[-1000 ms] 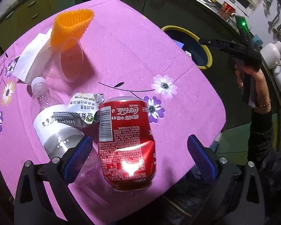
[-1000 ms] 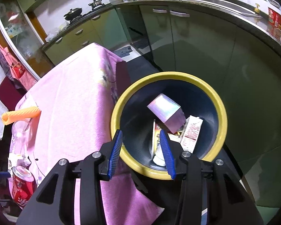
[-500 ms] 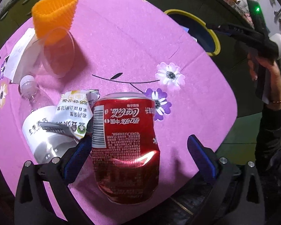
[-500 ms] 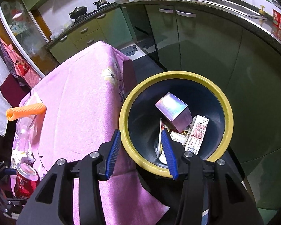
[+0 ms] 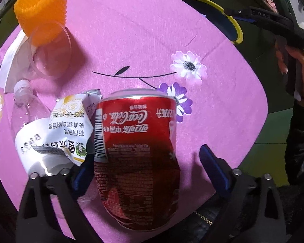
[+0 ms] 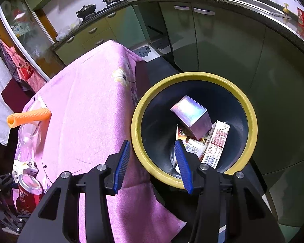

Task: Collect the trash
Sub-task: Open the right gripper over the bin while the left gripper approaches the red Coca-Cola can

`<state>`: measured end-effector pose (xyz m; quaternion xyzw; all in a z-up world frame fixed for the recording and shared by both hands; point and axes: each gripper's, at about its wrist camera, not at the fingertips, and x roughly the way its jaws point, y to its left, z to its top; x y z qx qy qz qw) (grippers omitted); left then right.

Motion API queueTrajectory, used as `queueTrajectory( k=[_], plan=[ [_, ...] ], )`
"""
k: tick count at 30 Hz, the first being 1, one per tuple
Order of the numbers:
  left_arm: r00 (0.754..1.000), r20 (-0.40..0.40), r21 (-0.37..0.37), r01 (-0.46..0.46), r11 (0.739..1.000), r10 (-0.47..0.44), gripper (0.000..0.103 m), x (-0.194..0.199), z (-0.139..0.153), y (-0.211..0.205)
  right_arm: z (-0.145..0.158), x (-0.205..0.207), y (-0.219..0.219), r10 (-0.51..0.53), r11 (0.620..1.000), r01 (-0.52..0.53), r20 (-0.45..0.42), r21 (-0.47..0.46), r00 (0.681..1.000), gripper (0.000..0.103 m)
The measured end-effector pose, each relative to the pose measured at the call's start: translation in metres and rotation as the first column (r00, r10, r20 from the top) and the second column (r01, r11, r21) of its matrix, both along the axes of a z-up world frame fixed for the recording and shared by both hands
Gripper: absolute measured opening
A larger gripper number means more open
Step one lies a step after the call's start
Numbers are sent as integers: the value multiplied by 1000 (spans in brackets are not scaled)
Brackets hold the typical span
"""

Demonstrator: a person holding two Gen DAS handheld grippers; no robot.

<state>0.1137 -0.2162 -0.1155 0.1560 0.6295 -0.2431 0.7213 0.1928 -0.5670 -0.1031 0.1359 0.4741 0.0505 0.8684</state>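
A dented red cola can (image 5: 137, 151) stands on the pink tablecloth between the open jaws of my left gripper (image 5: 148, 172); the left pad is close to the can, the right pad stands apart. A crumpled white wrapper (image 5: 71, 125) lies against the can's left side, over a clear plastic bottle (image 5: 28, 109). The can also shows in the right wrist view (image 6: 28, 194). My right gripper (image 6: 153, 165) is open and empty above the near rim of the yellow-rimmed bin (image 6: 251, 121), which holds a shiny box (image 6: 189, 115) and a carton (image 6: 216, 143).
An orange foam sleeve (image 5: 42, 10) rests on a clear cup (image 5: 50, 56) with a white napkin (image 5: 12, 60) behind, at the table's far left. The bin (image 5: 237, 30) stands past the table's far right corner. Kitchen cabinets (image 6: 212, 40) run behind the bin.
My left gripper has moved forward so the can now sits deeper between its jaws. My right gripper has drawn back slightly from the bin and stays open.
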Motion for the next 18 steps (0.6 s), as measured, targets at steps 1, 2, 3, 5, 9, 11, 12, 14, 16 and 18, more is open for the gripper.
queueTrajectory(
  k=[1,2,3,5,9,11,12,14,16,18],
  plan=[
    [1000,8,6,2,1000,-2,75,0,1,0,0,0,0,1,1000,-1,-1,2,1000,46],
    [1000,12,10,4,1000,-4,69,0,1,1,-1,0,1,3,1000,-3,-1,2,1000,46],
    [1000,6,8,7,1000,-7,69,1,3,0,-1,0,2,5,1000,-5,-3,3,1000,46],
    [1000,-4,2,20,1000,-20,69,-1,3,-1,-2,0,2,7,1000,-7,-5,4,1000,46],
    [999,-11,-7,35,999,-35,69,-5,6,-3,-2,-1,1,7,1000,-7,-6,8,1000,47],
    [999,-2,-33,38,999,-38,69,-6,15,-2,-2,-1,0,7,1000,-7,-5,9,1000,47],
    [999,5,-39,40,998,-40,69,-7,19,1,-2,-1,0,7,1000,-7,-6,9,1000,47],
    [999,25,-51,49,997,-48,69,-9,30,2,-2,-1,0,6,1000,-6,-5,10,1000,47],
    [997,37,-67,68,995,-66,69,-12,42,1,-2,-1,0,7,1000,-7,-5,11,1000,47],
    [996,37,-81,83,993,-80,69,-13,51,0,-3,-2,0,6,1000,-6,-5,13,1000,47]
  ],
)
